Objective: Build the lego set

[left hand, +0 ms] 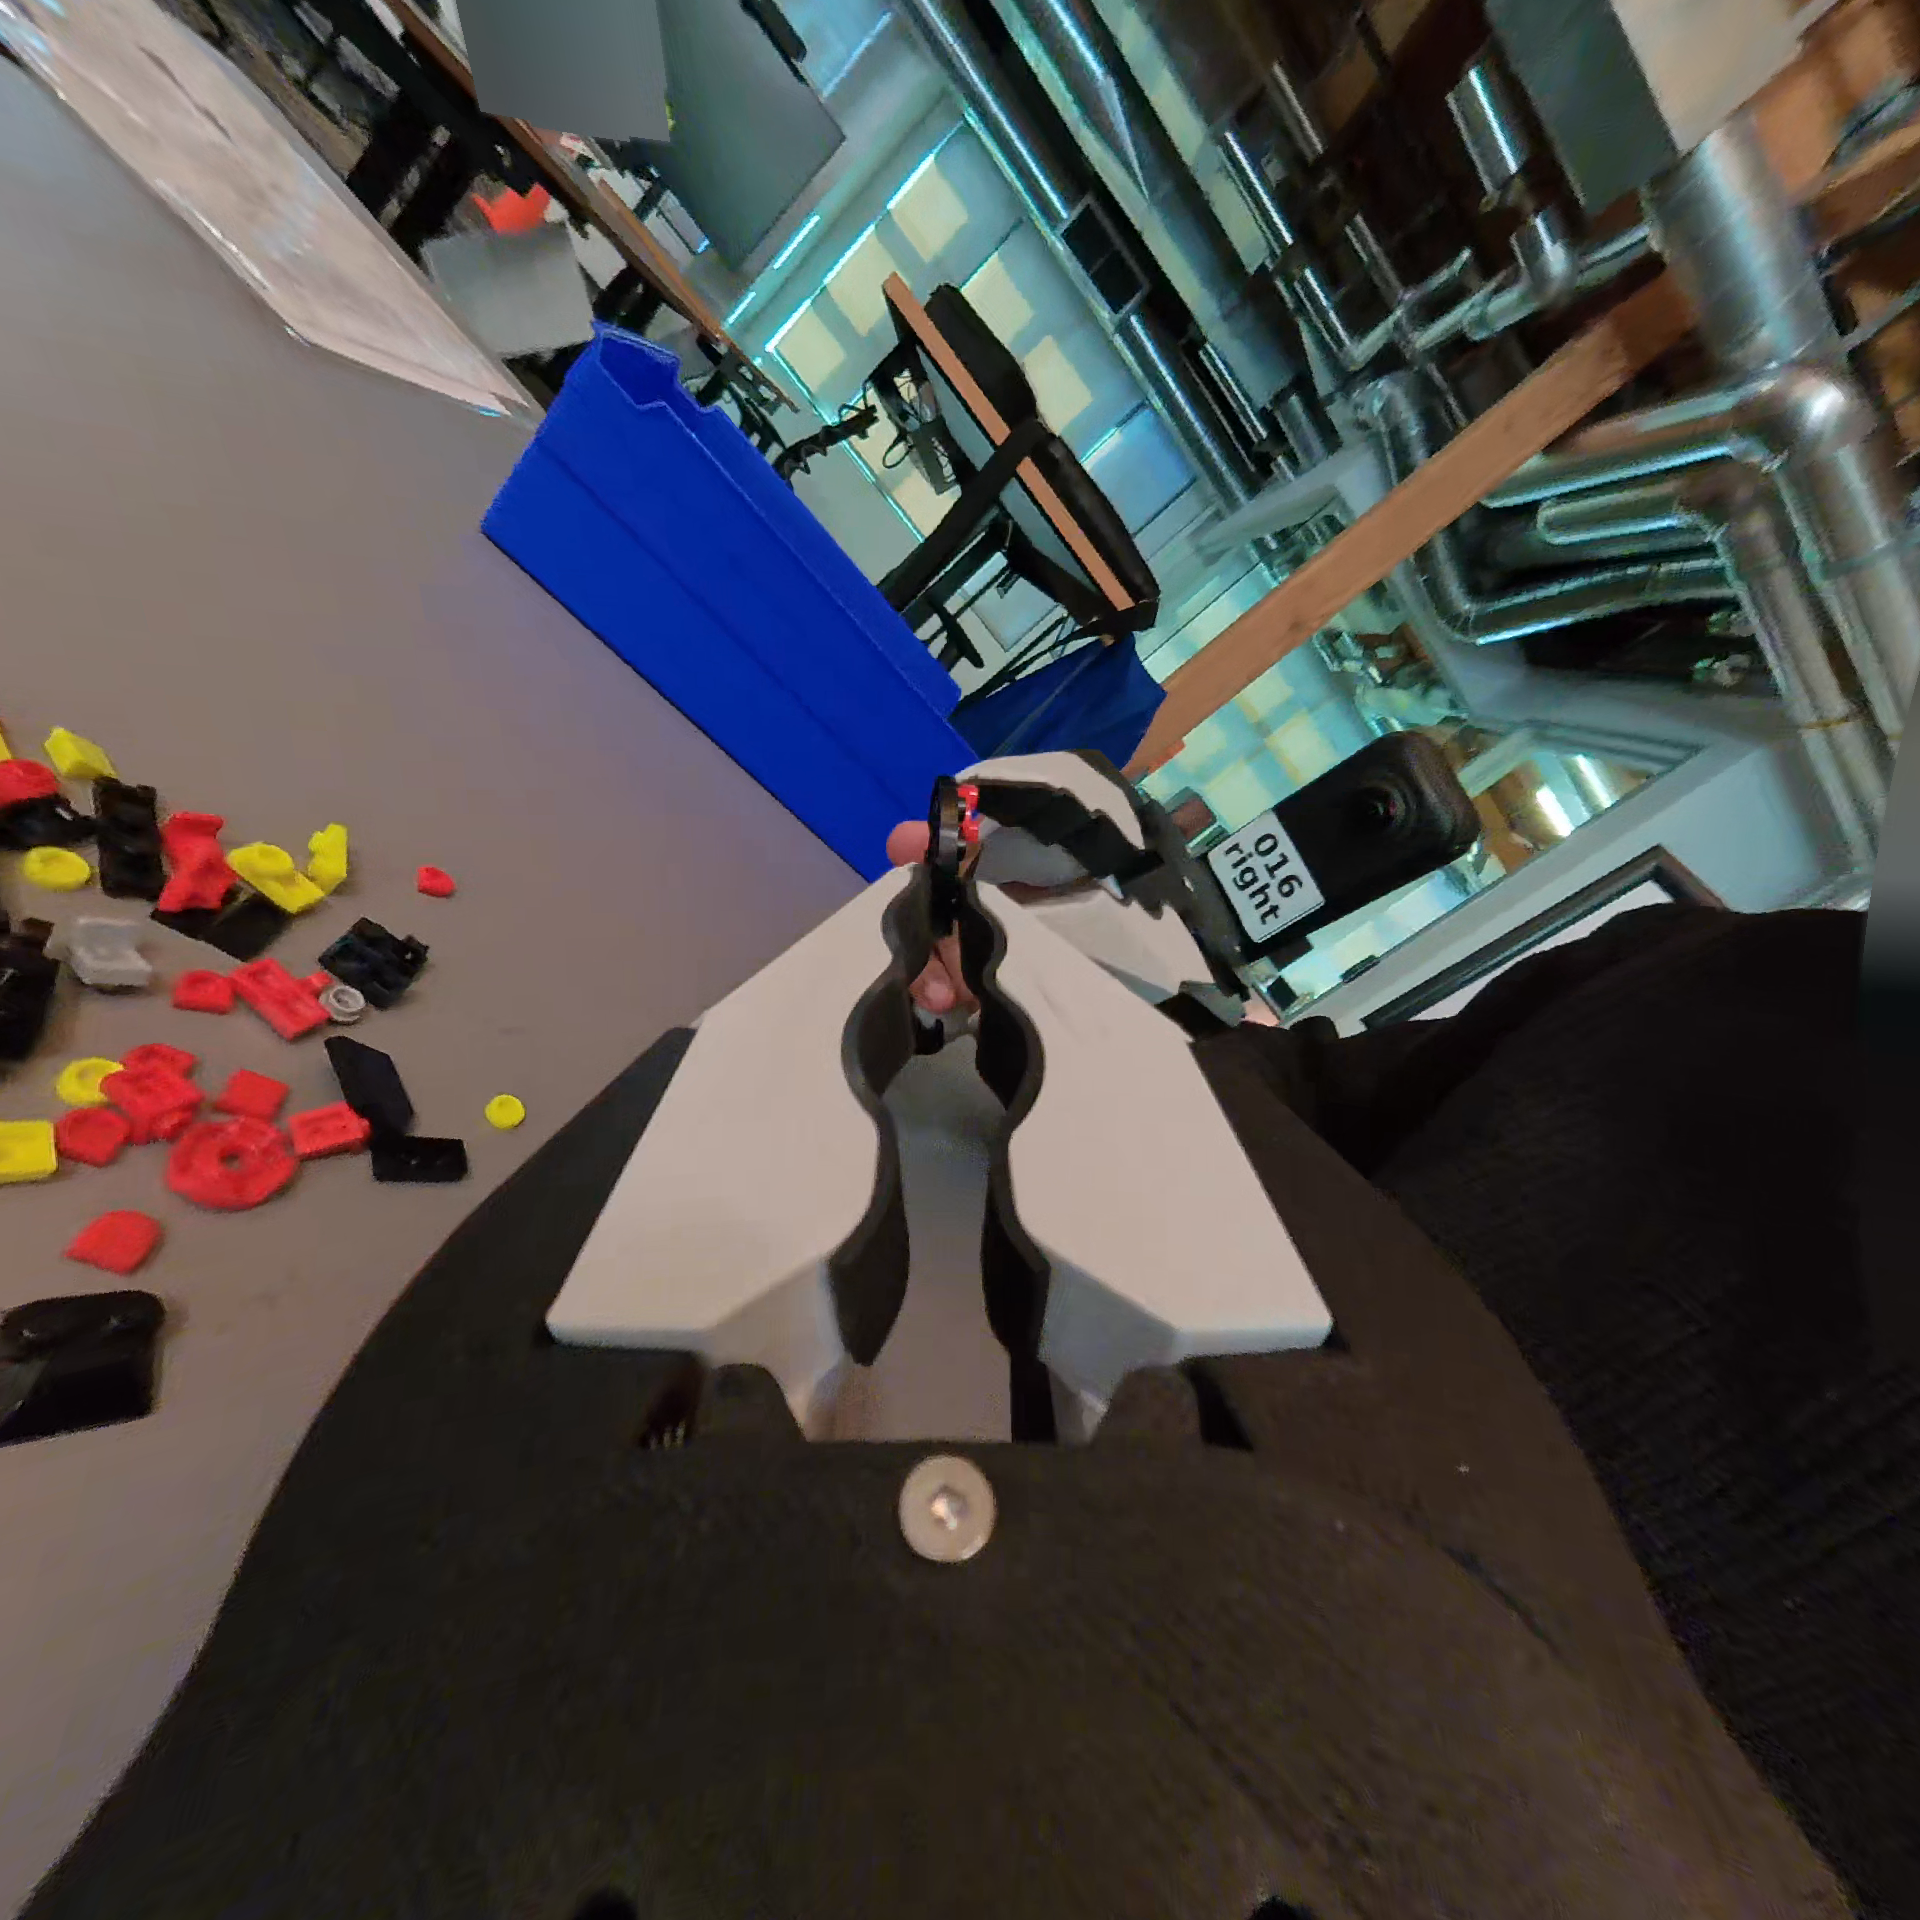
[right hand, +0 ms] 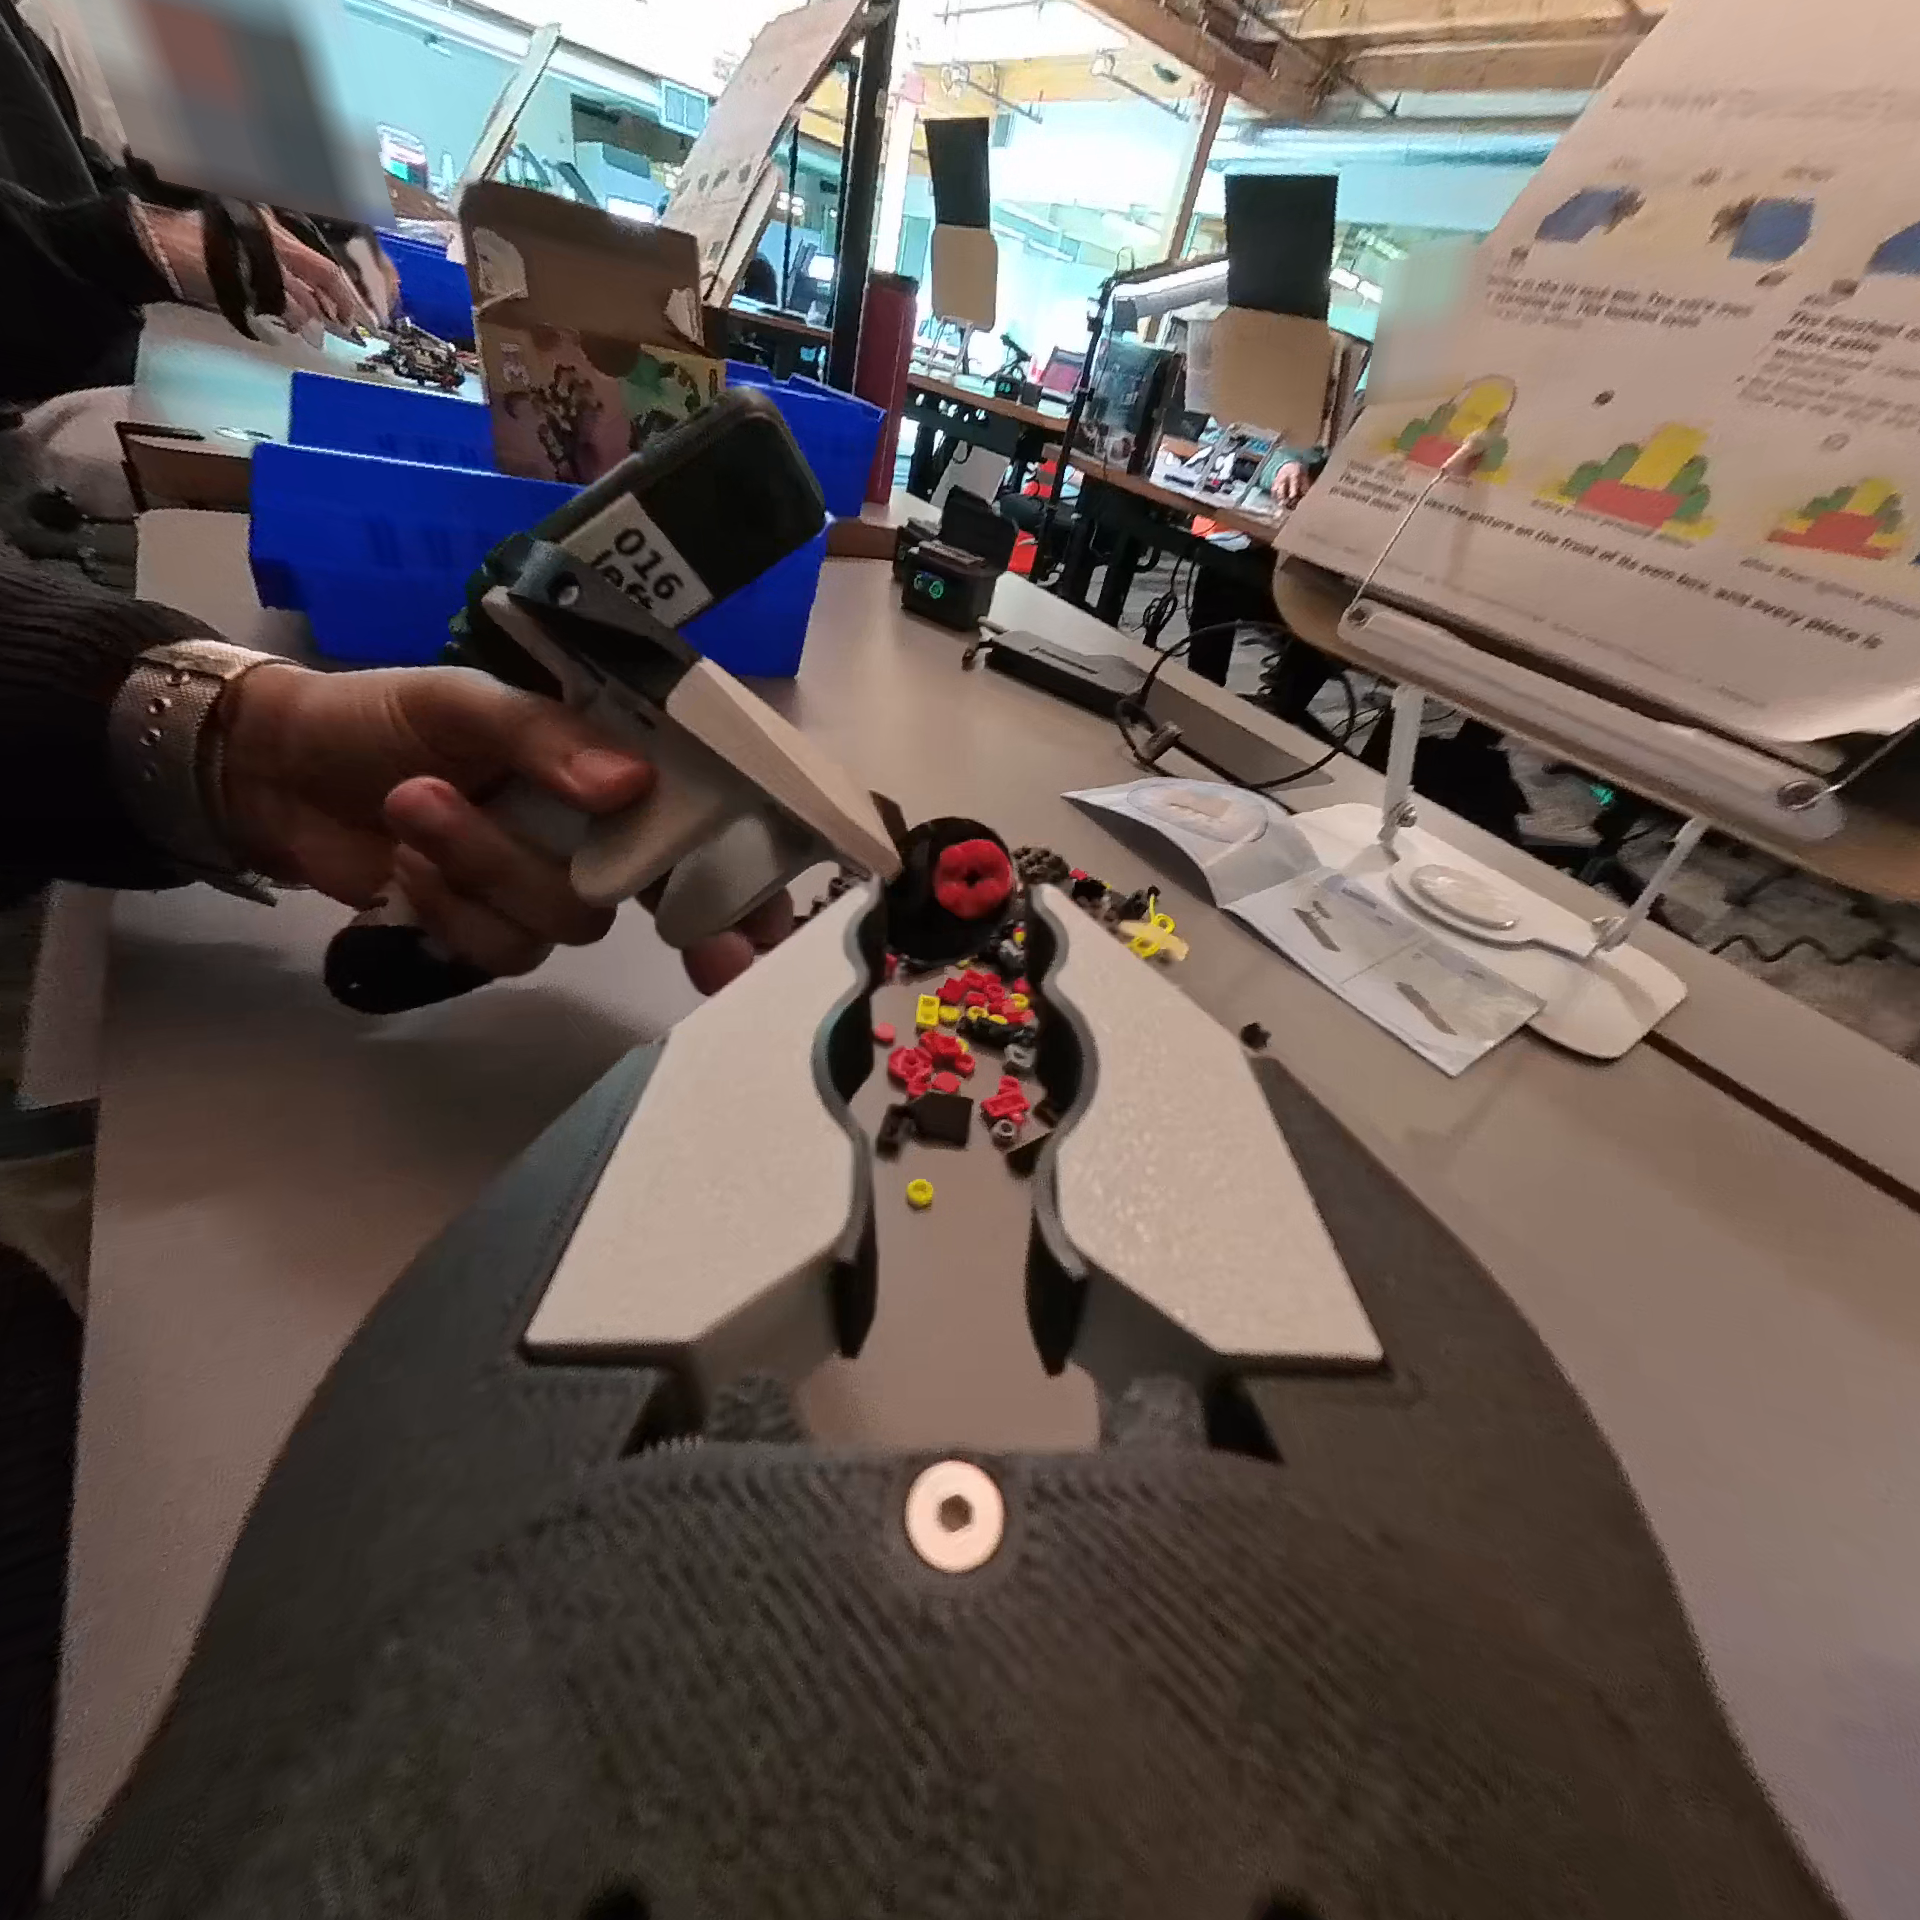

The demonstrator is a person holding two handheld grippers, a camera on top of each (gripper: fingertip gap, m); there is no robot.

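A black wheel with a red hub [right hand: 961,878] is held in the air above the grey table [right hand: 1403,1299]. My right gripper [right hand: 956,920] is shut across its tyre, one tip on each side. My left gripper [left hand: 943,899] is shut on the wheel's [left hand: 951,831] edge, which shows edge-on in the left wrist view. In the right wrist view the left gripper [right hand: 883,847] comes in from the left, held by a hand [right hand: 416,790]. The right gripper [left hand: 1023,831] faces mine in the left wrist view. Loose red, yellow and black pieces [right hand: 956,1049] lie on the table below, and also show in the left wrist view [left hand: 208,987].
Blue bins [right hand: 395,551] stand at the far left, one also in the left wrist view [left hand: 707,592], with an open cardboard box [right hand: 582,343] behind. An instruction booklet [right hand: 1351,914] and a stand holding a picture sheet [right hand: 1610,416] are at the right. Another person's hands work at the far left. The grippers are tip to tip, or close to it.
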